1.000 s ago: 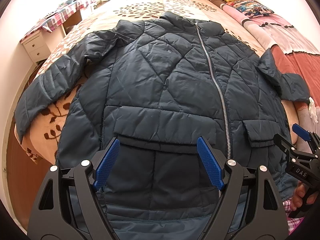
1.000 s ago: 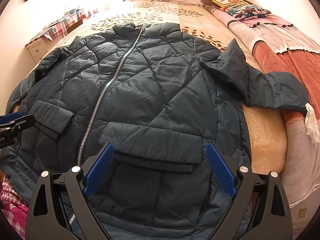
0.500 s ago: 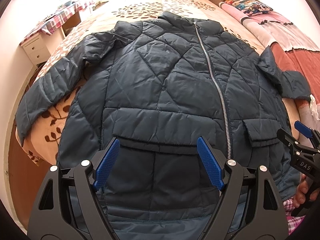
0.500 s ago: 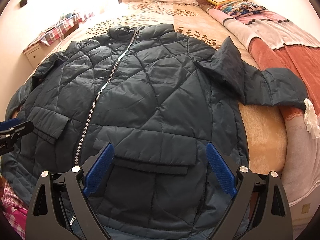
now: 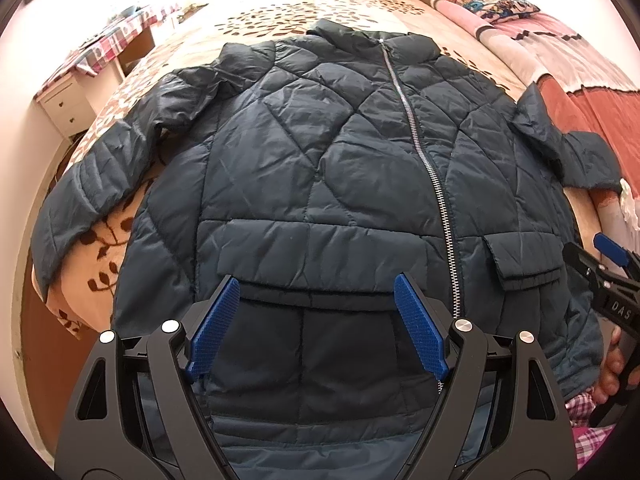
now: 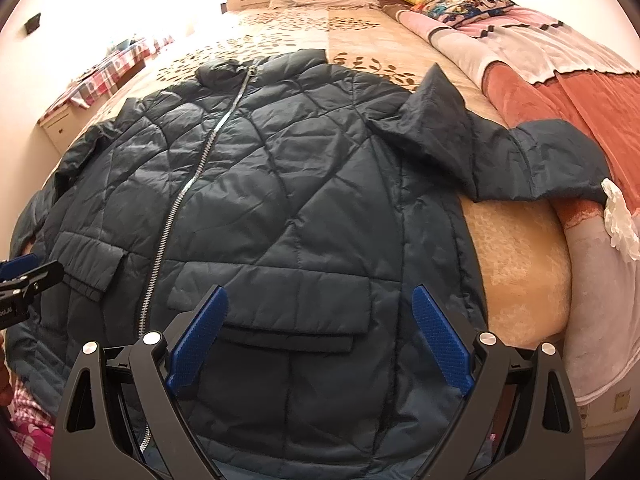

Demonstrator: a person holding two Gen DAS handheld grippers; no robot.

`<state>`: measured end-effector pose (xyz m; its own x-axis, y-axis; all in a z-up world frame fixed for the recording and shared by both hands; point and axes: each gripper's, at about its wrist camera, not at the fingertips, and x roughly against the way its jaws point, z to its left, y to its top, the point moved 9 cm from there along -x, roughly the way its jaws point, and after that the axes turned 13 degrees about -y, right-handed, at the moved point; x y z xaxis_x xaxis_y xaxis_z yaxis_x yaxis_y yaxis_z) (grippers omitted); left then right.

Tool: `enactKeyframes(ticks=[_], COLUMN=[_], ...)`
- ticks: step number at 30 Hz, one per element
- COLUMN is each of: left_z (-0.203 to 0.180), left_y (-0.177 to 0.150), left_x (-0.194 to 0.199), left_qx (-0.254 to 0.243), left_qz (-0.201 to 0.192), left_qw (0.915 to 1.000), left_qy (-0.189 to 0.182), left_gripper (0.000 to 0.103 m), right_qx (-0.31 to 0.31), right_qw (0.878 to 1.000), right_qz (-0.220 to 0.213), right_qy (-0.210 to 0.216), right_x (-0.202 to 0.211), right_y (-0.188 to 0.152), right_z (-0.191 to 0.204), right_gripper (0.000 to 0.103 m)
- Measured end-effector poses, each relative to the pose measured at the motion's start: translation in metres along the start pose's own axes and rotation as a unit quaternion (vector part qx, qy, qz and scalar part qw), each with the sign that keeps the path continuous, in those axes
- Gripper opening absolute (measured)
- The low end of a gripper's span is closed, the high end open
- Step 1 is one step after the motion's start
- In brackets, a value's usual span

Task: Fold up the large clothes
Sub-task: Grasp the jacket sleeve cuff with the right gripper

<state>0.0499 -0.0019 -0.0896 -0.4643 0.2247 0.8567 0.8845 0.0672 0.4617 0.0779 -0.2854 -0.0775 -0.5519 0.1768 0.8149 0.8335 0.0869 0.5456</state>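
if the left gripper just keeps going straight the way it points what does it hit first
Most likely the jacket: the open left gripper points at its lower front, about at the pocket flap left of the zipper. Nothing shows in between, though depth is unclear.

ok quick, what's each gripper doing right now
Left gripper: open, holding nothing, above the quilted jacket.
Right gripper: open, holding nothing.

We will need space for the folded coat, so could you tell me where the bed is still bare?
The leaf-print bedspread is bare beyond the jacket collar, up to the headboard. A smaller bare patch lies between the jacket's side and its right sleeve, at the bed's near corner. The far side is crowded with the pink and red blankets and cushions.
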Motion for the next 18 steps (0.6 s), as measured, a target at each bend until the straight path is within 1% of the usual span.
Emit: enactKeyframes(ticks=[6, 7, 10, 12, 13, 15, 16, 18], left_z=[-0.020, -0.024, -0.035, -0.044, -0.048, -0.056, -0.060, -0.068], left_y=[0.012, 0.016, 0.027, 0.036, 0.040, 0.047, 0.050, 0.054], left_x=[-0.001, 0.000, -0.001, -0.002, -0.003, -0.003, -0.004, -0.005], left_qx=[-0.048, -0.056, -0.067, -0.075, -0.078, -0.085, -0.087, -0.092], left_qz=[-0.001, -0.003, -0.007, -0.010, -0.012, -0.016, -0.017, -0.018], left_qw=[0.9988, 0.9984, 0.9976, 0.9969, 0.9966, 0.9958, 0.9956, 0.9950], left_qy=[-0.007, -0.009, -0.018, -0.024, -0.024, -0.028, -0.030, -0.034], left_gripper=[0.080, 0.080, 0.080, 0.080, 0.080, 0.080, 0.080, 0.080], right_qx=[-0.023, -0.031, -0.079, -0.115, -0.145, -0.185, -0.214, -0.252], right_qw=[1.000, 0.999, 0.996, 0.992, 0.987, 0.981, 0.975, 0.967], right_qz=[-0.009, -0.011, -0.017, -0.020, -0.020, -0.017, -0.014, -0.009], right_qy=[-0.018, -0.022, -0.044, -0.056, -0.060, -0.060, -0.057, -0.049], right_x=[-0.002, -0.003, -0.006, -0.008, -0.009, -0.012, -0.015, -0.023], right_y=[0.008, 0.012, 0.028, 0.036, 0.041, 0.045, 0.047, 0.049], right_z=[-0.031, -0.040, -0.086, -0.118, -0.141, -0.169, -0.188, -0.212], right_gripper=[0.091, 0.091, 0.091, 0.091, 0.091, 0.091, 0.091, 0.091])
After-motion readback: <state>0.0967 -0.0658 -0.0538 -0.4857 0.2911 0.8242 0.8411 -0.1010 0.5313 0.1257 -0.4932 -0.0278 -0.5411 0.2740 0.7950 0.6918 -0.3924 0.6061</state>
